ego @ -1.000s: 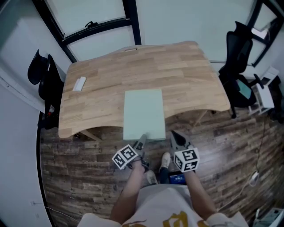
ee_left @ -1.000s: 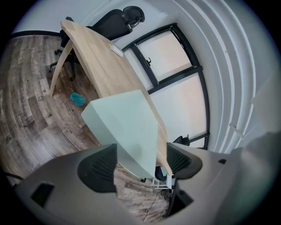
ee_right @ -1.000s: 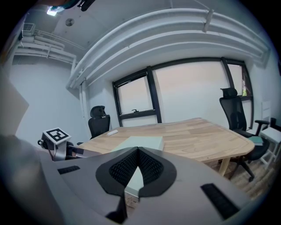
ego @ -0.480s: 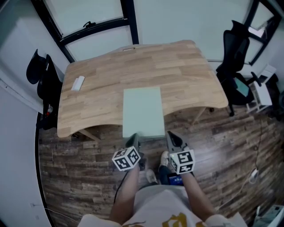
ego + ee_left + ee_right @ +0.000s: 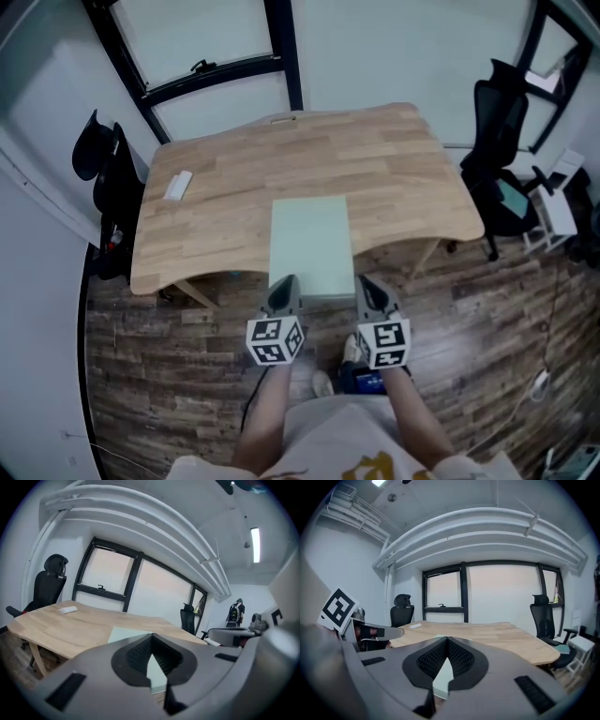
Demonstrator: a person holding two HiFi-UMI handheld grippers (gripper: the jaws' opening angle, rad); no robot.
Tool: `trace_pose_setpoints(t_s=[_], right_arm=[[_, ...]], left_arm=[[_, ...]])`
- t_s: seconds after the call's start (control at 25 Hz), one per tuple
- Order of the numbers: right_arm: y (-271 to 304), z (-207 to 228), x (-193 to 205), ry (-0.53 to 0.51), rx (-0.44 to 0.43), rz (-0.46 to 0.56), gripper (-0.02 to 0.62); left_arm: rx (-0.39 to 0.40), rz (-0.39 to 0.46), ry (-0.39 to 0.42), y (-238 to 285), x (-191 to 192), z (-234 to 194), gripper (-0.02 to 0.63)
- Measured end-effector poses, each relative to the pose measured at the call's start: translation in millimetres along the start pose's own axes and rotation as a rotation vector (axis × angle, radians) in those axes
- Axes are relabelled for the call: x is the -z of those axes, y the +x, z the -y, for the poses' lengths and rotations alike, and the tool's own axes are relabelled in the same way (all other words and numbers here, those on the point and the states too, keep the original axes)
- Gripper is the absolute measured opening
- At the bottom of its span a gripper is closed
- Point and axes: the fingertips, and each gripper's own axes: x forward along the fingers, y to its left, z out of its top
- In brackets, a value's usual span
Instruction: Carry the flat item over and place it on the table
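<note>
The flat item is a pale green board [image 5: 311,246] lying on the wooden table [image 5: 225,169], its near end overhanging the table's front edge. My left gripper [image 5: 284,283] hovers just in front of the board's near left corner, jaws shut and empty. My right gripper [image 5: 367,283] sits off the near right corner, apart from the board, also shut with nothing in it. In the left gripper view the board [image 5: 124,633] shows beyond the closed left gripper [image 5: 151,637]. In the right gripper view the right gripper [image 5: 447,639] is closed, with the board [image 5: 443,677] below.
A small white object [image 5: 178,185] lies near the table's left edge. A black office chair [image 5: 103,169] stands at the left and another [image 5: 502,122] at the right, beside a white stand [image 5: 553,202]. Windows run behind the table. The floor is dark wood planks.
The left gripper has drawn back off the board's front edge and its jaws have shut. The board stays on the table. The right gripper has shifted slightly.
</note>
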Motion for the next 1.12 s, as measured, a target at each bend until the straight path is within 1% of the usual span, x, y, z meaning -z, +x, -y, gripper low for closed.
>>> trace_pose_setpoints(t_s=[0.12,0.24,0.36,0.52,0.64,0.84,0.92,1.0,1.12], right_arm=[[2.5,0.9,-5.4,-0.039,0.025,0.002,-0.003],[1.4,-1.4,-11.3,-0.038,0.025,0.017,-0.003],[-1.7,-7.4,-19.7,-0.031,0.023,0.028,-0.002],[-2.2,-14.0,-21.1,-0.041,0.023,0.030,-0.003],[-2.0,-18.2,-21.6,-0.063,0.023,0.033,-0.003],[-1.8,-17.8,-25.9,-0.059,0.040,0.050,-0.003],[-0.6,-15.8,-26.0,-0.048,0.045,0.044,-0.003],[1.1,-13.0,-25.1,-0.035,0.052,0.047,-0.003],[2.4,-10.8,-23.9,-0.033,0.057,0.041,-0.003]], left_arm=[[0.006,0.039,0.003,-1.0,-12.6,4.3,0.002],[-0.005,0.075,0.038,-7.1,-23.7,6.2,0.002],[-0.003,0.080,0.053,-13.5,-31.3,2.9,0.002],[0.023,0.084,0.020,-18.0,-33.8,0.1,0.002],[0.025,0.092,0.036,-19.7,-35.5,-1.1,0.002],[0.022,0.123,0.049,-21.8,-41.1,-3.7,0.002],[0.042,0.131,0.031,-20.8,-42.2,-3.7,0.002],[0.062,0.130,-0.005,-19.4,-41.0,-5.4,0.002],[0.067,0.112,-0.029,-16.9,-37.0,-8.8,0.002]])
